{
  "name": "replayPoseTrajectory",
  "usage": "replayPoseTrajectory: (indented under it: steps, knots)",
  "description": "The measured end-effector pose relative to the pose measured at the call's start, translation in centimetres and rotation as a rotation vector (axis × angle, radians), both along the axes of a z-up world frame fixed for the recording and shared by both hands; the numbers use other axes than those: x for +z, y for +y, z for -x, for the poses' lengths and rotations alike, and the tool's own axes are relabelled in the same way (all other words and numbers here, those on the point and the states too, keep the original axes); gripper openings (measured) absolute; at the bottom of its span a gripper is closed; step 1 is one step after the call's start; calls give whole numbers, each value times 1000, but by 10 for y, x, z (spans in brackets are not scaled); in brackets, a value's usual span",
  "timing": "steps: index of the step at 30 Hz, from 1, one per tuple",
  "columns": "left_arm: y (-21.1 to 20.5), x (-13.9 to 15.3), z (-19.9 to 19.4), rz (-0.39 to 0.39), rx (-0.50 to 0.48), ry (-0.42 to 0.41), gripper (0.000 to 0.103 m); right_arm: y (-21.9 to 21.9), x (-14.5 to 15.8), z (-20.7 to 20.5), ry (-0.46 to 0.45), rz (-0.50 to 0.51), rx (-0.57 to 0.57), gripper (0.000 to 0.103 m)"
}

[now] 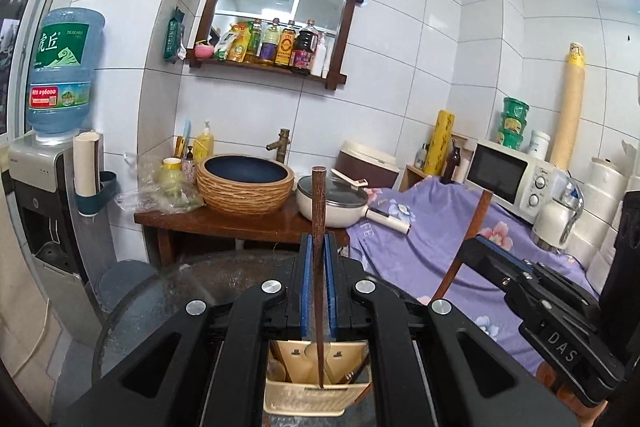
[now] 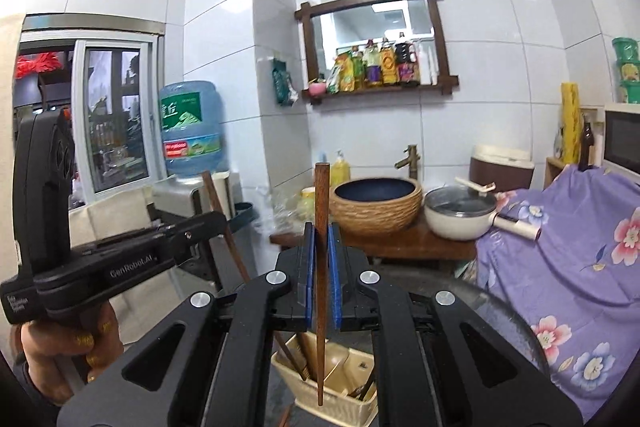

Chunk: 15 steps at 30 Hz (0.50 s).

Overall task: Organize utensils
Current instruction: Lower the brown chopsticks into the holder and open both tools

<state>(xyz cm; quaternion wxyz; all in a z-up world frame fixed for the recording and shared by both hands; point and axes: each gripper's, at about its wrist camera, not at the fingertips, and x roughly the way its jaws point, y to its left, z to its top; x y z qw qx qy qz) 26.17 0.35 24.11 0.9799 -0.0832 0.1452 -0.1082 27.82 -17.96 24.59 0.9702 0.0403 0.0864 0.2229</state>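
A slim dark-brown wooden chopstick (image 1: 319,267) is clamped between the blue pads of the left gripper (image 1: 319,263), whose jaws are drawn in until only the stick's thickness parts them. A second chopstick of the same dark wood (image 2: 321,267) is pinched the same way in the right gripper (image 2: 321,267).

The landmark is the cream-coloured slotted plastic utensil holder (image 1: 316,393), standing on the round dark glass-topped table (image 1: 160,291). Each chopstick is held close to upright, its long axis running from a thick end above the jaws to a thin tip below them. In the left wrist view the tip is seen in line with the holder's near rim; in the right wrist view the tip is seen over the holder (image 2: 332,393), among the wooden utensils already stood in it. Whether either tip is inside the holder or just above it cannot be told.

The holder lies directly below both grippers, so a straight vertical path along each stick's axis is judged the deciding relation. Neither hand is clearly nearer; the two are carried side by side, the right gripper (image 1: 496,259) being seen just right of the holder from the left wrist.
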Motion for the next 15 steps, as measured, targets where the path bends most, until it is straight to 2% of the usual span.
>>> replayPoseTrajectory:
  steps: [6,15]
  knots:
    - [-5,-18,-17,-3,42,-48,6,3,-8,-18,-52,17,-78,7]
    - [-9,-59,-30,-32,68,-3,6,8,-66,-41,15,27,-94,7]
